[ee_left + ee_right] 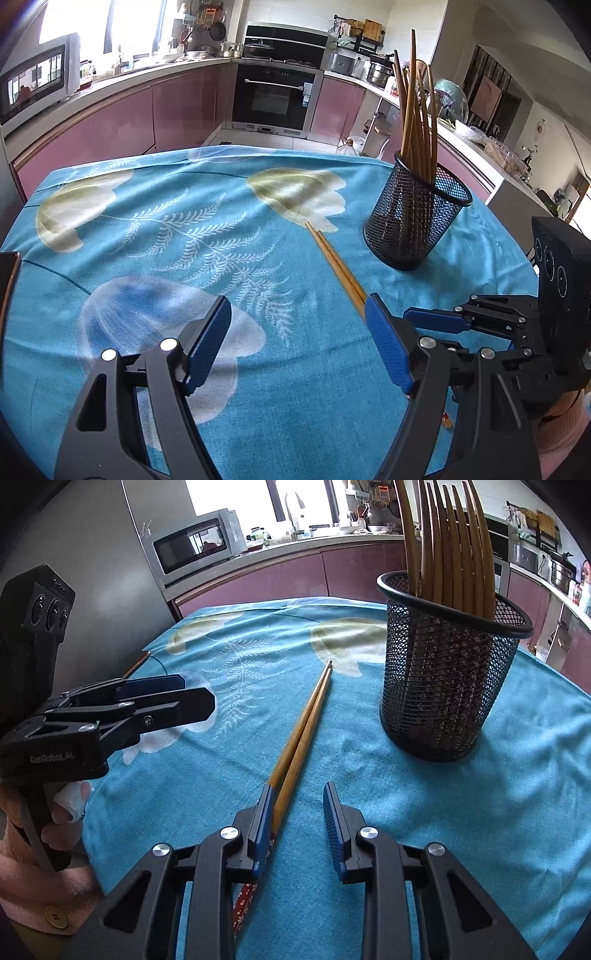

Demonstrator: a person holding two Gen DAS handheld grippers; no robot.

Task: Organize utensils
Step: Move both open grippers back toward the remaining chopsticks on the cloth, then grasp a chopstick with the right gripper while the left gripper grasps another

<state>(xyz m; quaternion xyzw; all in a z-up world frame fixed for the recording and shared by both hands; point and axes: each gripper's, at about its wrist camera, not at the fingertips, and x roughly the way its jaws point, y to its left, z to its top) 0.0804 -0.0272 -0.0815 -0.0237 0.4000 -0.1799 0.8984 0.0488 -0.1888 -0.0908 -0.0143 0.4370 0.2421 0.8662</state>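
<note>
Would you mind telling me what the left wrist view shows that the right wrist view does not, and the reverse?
Only the left wrist view shows the black built-in oven and the left tool's wide gap, nothing between its pads. Only the right wrist view shows the chopsticks' red patterned ends and the tall grey refrigerator. Both show the pair of brown wooden chopsticks on the blue floral tablecloth, the black mesh holder and the silver microwave.

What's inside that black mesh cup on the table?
The cup holds a bunch of wooden chopsticks, standing upright and sticking out well above the rim. Their lower parts show dimly through the mesh; the cup's bottom is too dark to see.
</note>
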